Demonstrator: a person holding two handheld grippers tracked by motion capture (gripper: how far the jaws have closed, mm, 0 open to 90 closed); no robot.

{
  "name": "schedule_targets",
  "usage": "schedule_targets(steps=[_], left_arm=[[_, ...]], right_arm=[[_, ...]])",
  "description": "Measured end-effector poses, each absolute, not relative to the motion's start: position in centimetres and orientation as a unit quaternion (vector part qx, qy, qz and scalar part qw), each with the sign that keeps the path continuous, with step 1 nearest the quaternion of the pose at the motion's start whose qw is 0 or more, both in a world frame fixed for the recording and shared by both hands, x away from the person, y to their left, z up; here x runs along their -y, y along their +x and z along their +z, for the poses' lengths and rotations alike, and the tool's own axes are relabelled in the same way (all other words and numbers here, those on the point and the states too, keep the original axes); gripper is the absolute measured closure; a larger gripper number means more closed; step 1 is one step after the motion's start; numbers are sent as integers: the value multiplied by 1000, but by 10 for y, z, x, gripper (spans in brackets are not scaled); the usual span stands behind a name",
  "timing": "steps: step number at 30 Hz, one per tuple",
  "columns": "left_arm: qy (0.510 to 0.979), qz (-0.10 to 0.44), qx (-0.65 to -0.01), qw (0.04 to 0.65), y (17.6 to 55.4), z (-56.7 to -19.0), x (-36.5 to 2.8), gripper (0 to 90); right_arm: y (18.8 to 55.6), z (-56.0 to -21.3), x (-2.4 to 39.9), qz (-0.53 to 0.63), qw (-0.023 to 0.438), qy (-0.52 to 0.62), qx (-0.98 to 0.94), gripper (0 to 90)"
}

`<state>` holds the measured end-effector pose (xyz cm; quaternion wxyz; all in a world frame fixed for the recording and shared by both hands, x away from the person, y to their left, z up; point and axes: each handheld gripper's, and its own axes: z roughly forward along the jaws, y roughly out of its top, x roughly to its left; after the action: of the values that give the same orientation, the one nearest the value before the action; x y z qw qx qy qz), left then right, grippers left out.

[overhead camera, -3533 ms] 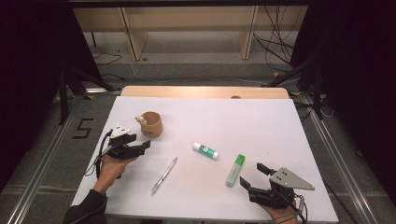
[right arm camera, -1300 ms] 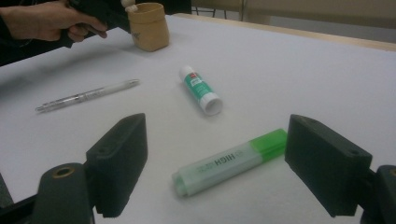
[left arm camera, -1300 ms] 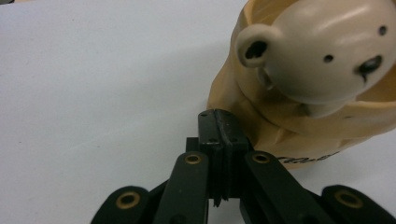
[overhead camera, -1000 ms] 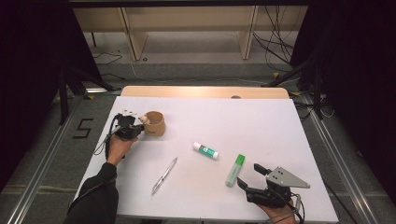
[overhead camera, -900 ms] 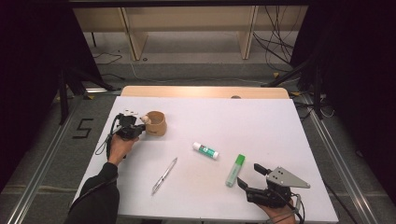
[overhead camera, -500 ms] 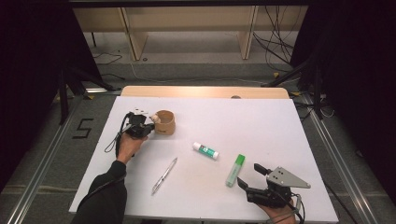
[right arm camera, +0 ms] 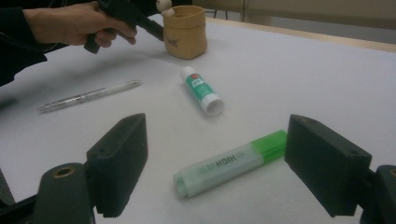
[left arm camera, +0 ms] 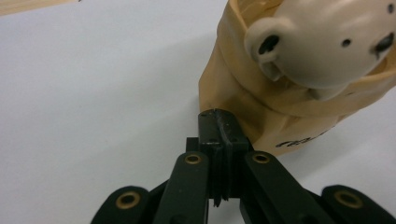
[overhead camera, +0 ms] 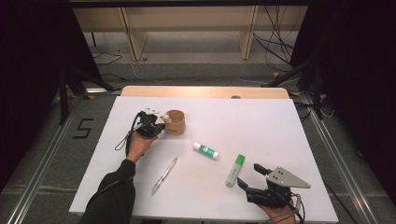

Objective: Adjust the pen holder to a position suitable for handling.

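Note:
A tan pot with a small cream bear head on its rim stands on the white table at the back left. My left gripper is shut with nothing between its jaws. In the left gripper view its joined tips touch the foot of the pot, under the bear head. My right gripper rests open near the front right edge. In the right gripper view its pads stand wide apart, with a green highlighter lying on the table just beyond them, untouched.
A white and green glue stick lies mid-table. The green highlighter lies to its right, toward the front. A clear pen lies at the front left. The table has bare room at the back right.
My left gripper has moved to the right along the table, and the pot has slid to the right ahead of it. The right gripper has stayed still.

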<state>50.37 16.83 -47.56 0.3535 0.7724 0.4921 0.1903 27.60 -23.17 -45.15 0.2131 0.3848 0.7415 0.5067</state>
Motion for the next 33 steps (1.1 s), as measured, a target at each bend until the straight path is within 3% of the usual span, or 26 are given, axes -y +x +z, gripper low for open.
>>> schedule_targets(steps=[33], left_arm=[[781, 190, -471, 363, 512, -475, -98, 894]], right_arm=[[276, -452, 232, 508, 209, 382, -743, 225]])
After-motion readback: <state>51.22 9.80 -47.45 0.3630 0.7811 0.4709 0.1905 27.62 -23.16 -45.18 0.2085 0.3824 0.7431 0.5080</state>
